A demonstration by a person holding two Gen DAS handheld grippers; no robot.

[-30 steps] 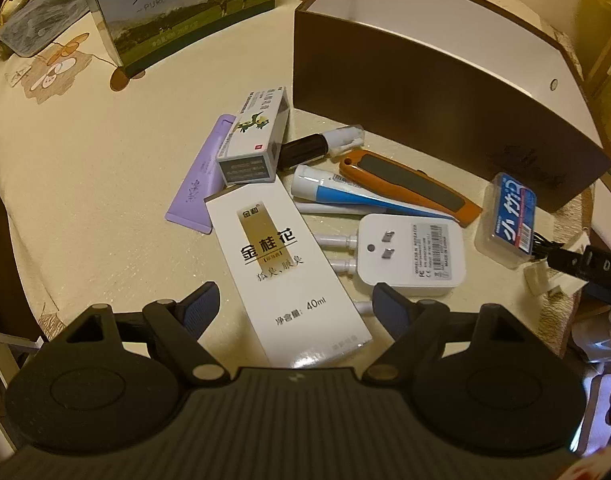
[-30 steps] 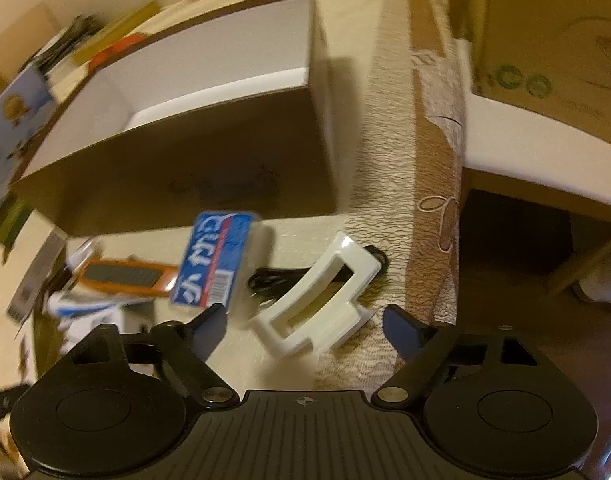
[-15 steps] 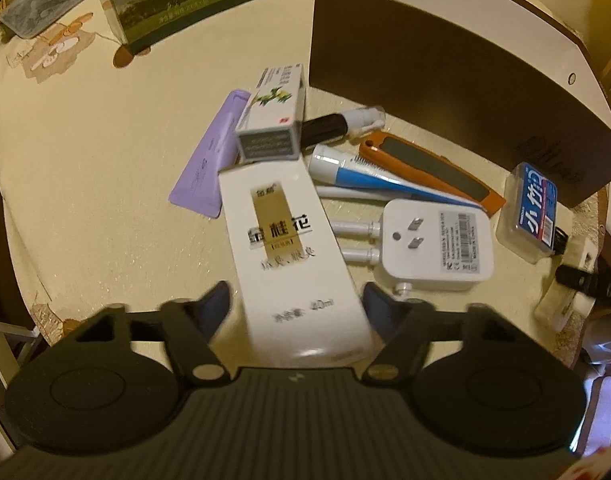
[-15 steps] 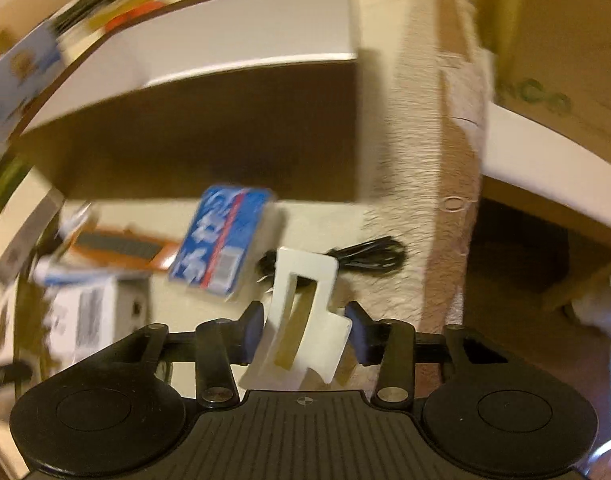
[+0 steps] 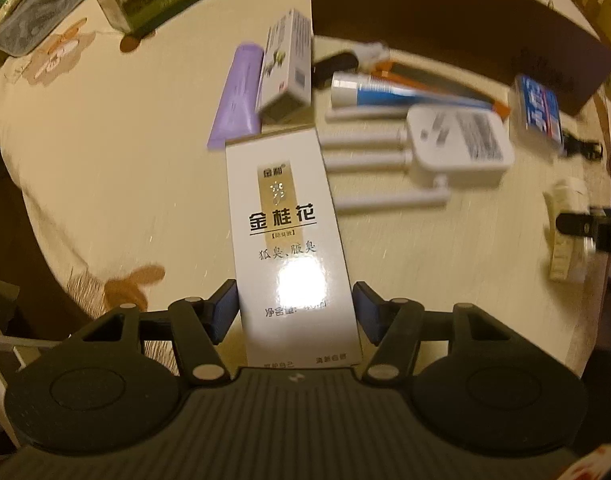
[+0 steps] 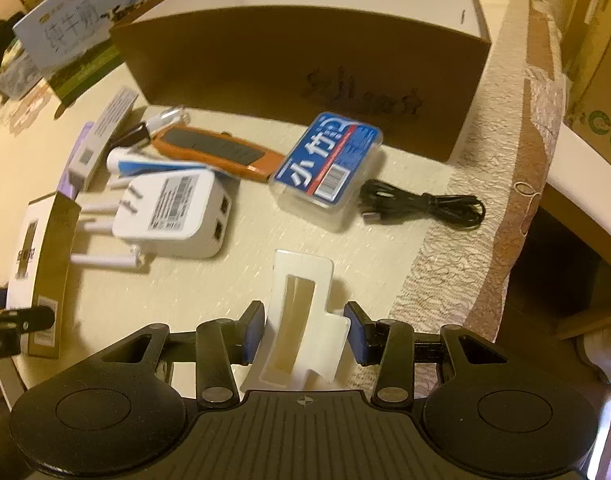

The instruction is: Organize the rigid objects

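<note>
Right now your left gripper (image 5: 295, 312) straddles the glossy white carton (image 5: 289, 236), a long flat box with gold print; its jaws have just been closing and the blue pads (image 5: 224, 312) sit at the carton's sides, though you cannot tell whether they press yet. Your right gripper (image 6: 303, 332) is clamped on the white plastic bracket (image 6: 301, 320), a slotted, stepped piece. Take the brown cardboard box (image 6: 305, 64) as landmark: in front of it lie an orange-handled tool (image 6: 221, 152), a clear case with a blue label (image 6: 329, 164) and a coiled black cable (image 6: 421, 204). Nearer you sits a smooth white adapter (image 6: 173, 212) with stubby white rods, close beside the carton, crowding that side.
</note>
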